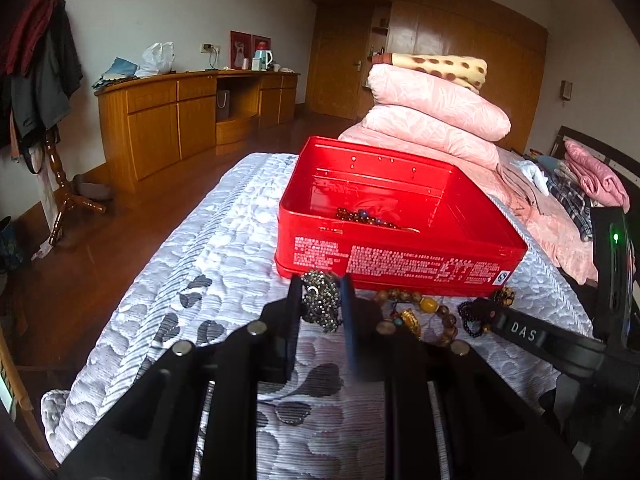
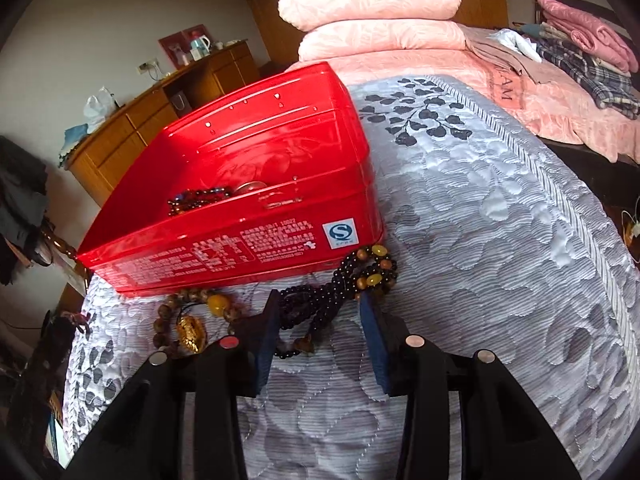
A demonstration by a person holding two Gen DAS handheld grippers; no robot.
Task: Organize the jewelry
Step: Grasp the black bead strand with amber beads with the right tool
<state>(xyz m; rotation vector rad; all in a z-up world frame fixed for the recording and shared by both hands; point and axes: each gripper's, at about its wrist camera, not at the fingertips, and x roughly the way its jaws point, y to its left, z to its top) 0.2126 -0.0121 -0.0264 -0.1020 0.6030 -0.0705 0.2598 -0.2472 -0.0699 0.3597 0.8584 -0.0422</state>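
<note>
Beads bound for the red tin

Left view: my left tool clamps a limp grey bead chain before the tin. Right view: my right tool stands unclenched around slippery dark beads on the bed; grab the bunch.

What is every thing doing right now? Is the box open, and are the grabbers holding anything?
Red metal tin box: open, no lid on, dark beads lying inside.
Left gripper: shut on a silvery-grey ball-chain bundle, lifted off the bed.
Right gripper: open, its fingers on either side of a dark purple bead strand.
Brown wooden bead bracelet with amber bead: lying loose on the grey quilted bedspread.
</note>
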